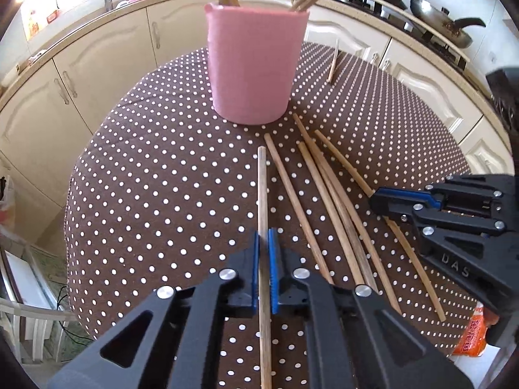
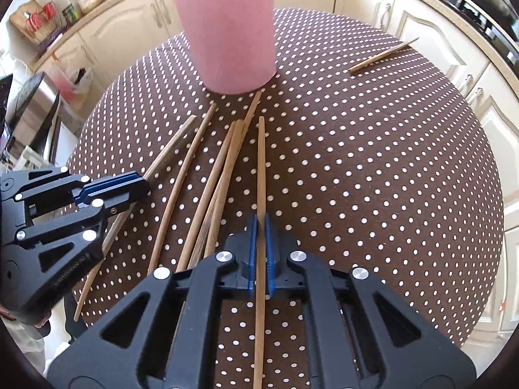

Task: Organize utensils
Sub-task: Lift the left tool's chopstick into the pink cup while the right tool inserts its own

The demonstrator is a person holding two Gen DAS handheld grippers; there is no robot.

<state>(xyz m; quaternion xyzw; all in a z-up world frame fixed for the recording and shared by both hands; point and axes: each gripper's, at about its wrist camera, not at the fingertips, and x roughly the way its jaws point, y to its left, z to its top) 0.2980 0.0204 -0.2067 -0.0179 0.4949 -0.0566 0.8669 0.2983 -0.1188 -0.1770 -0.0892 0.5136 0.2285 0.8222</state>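
A pink cup (image 1: pixel 254 64) stands at the far side of the round dotted table (image 1: pixel 162 178) and holds several wooden chopsticks. It also shows in the right wrist view (image 2: pixel 228 29). My left gripper (image 1: pixel 265 236) is shut on a chopstick (image 1: pixel 262 188) that points toward the cup. My right gripper (image 2: pixel 261 223) is shut on another chopstick (image 2: pixel 261 162). Several loose chopsticks (image 1: pixel 324 194) lie on the cloth between the two grippers, also in the right wrist view (image 2: pixel 211 178). The right gripper shows at the right of the left wrist view (image 1: pixel 376 199), the left gripper at the left of the right wrist view (image 2: pixel 144 184).
One chopstick (image 2: pixel 382 55) lies alone at the table's far right, also in the left wrist view (image 1: pixel 333 61). Cream kitchen cabinets (image 1: pixel 97 64) and a counter curve behind the table. A stove with a pan (image 1: pixel 444 22) is at the back right. An orange packet (image 1: pixel 470 334) hangs at the table's edge.
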